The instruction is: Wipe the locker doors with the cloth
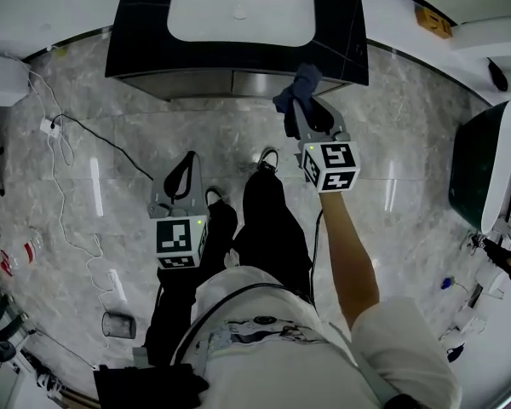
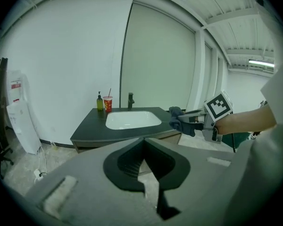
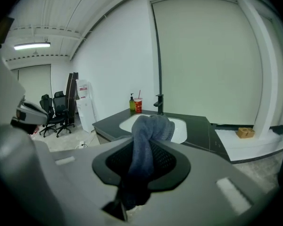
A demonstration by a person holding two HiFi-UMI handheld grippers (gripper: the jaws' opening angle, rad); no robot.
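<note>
Cloth [image 3: 148, 140] was pinched tight by the right gripper [image 1: 300, 100], long-ways along its jaws, just by the counter's [image 1: 145, 41] front edge near its right corner (the left gripper [image 1: 189, 158], closed on nothing, was held farther back).

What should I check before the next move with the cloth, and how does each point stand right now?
1. Cloth clamped in the right gripper: ok, the jaws are closed on it.
2. Left gripper free: ok, jaws together with nothing between them.
3. Cloth on a door surface: not ok, it is held in the air in front of the vanity.
4. Locker doors in sight: cannot tell, only the vanity's front shows.
5. Floor cable away from the shoes: ok, it lies off to the left.
</note>
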